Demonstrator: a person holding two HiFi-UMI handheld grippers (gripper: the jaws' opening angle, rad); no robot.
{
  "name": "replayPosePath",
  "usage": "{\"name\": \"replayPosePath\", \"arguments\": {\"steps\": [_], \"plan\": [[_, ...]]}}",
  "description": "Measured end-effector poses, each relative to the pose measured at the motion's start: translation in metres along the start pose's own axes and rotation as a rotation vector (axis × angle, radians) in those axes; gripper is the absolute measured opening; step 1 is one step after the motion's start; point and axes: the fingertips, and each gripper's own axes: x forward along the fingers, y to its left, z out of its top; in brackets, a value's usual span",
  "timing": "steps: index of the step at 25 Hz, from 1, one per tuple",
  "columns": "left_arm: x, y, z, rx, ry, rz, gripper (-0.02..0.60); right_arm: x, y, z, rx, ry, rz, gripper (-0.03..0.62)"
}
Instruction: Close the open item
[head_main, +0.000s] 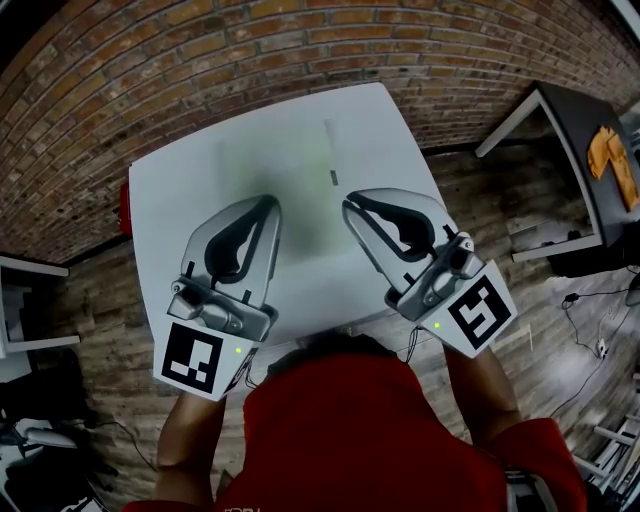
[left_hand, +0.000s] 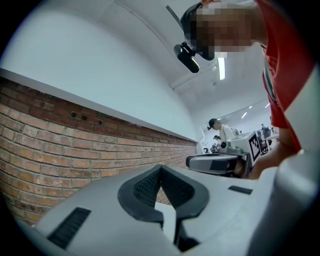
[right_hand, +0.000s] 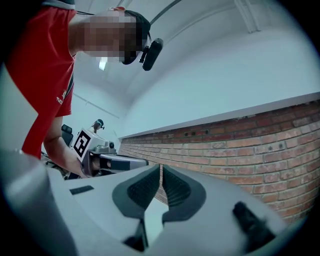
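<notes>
We are holding the left hand-held gripper (head_main: 268, 203) and right hand-held gripper (head_main: 350, 206) level over the bench (head_main: 180, 200), both pinched shut and empty | a slim pale stick (head_main: 330, 155), possibly the task's item, is lying just ahead, apart from both | we are likely pausing between steps.

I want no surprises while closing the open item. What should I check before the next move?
1. Left gripper empty: ok, jaws together, nothing between them.
2. Right gripper empty: ok, jaws together, nothing between them.
3. Grippers clear of each other: ok, side by side and apart.
4. Both held over the white table: ok.
5. Open item located: cannot tell; only a small dark strip shows on the table, and nothing there reads as open.
</notes>
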Motion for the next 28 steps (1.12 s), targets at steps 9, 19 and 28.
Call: {"name": "replayPosePath", "arguments": {"steps": [9,19,28], "plan": [[0.004,-0.015,-0.006,-0.031,0.007,-0.018,0.012,0.006,0.013,-0.006,-0.007,0.027,0.032,0.034],[0.004,-0.024,-0.023,-0.059,0.019,-0.005,0.011,0.007,0.023,-0.017,0.007,0.044,0.055,0.031],[-0.004,-0.031,-0.036,-0.077,0.043,-0.011,0.011,-0.003,0.029,-0.029,0.022,0.057,0.044,0.031]]}}
